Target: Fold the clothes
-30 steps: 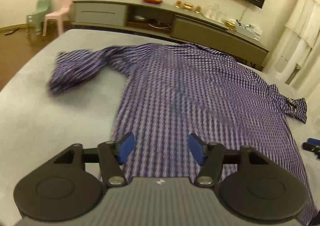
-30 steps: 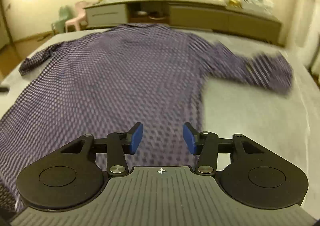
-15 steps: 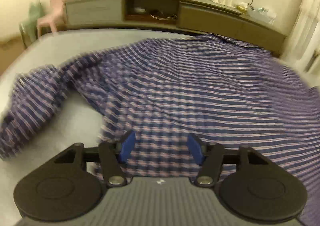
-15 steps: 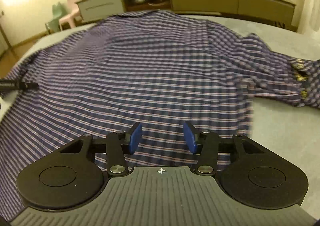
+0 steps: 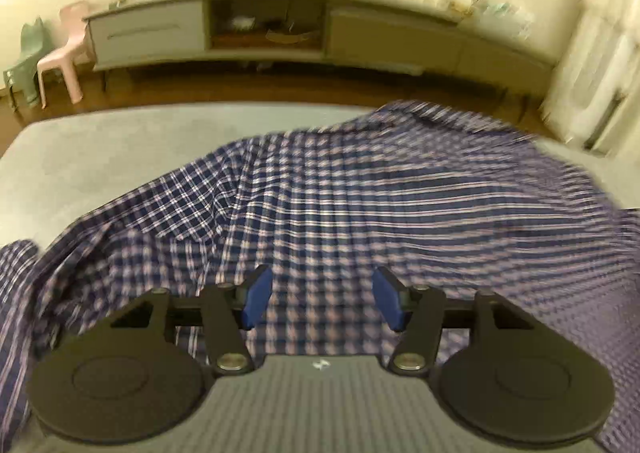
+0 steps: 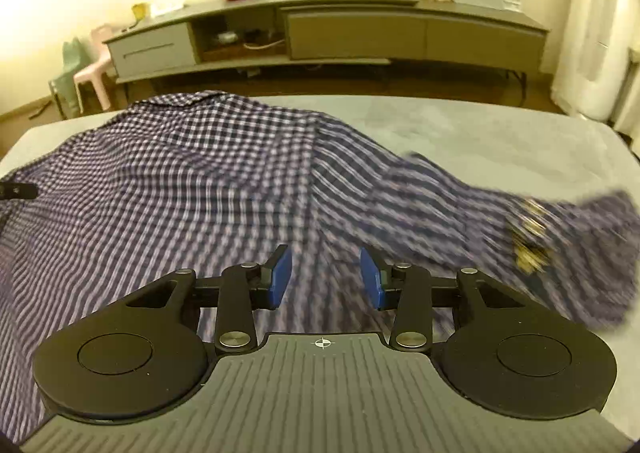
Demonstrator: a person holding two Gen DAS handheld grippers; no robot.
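A blue and white checked shirt (image 5: pixel 360 205) lies spread over a grey padded surface (image 5: pixel 100 157). One sleeve bunches at the left edge of the left wrist view. My left gripper (image 5: pixel 322 303) hovers open just above the shirt body, nothing between its blue pads. In the right wrist view the same shirt (image 6: pixel 180 181) fills the left and middle, and its other sleeve (image 6: pixel 520 229) trails off to the right, cuff blurred. My right gripper (image 6: pixel 326 279) is open over the cloth near the sleeve's root.
The grey surface (image 6: pixel 500 141) shows bare at the back right. Beyond its far edge stands a long low cabinet (image 6: pixel 360 33) with small items on top. Two small plastic chairs (image 5: pixel 52 57) stand at the back left. A white curtain (image 5: pixel 592 65) hangs at the right.
Both grippers have moved forward and lower over the shirt. The sleeves have shifted and bunched closer to the shirt body. Both grippers stay open.
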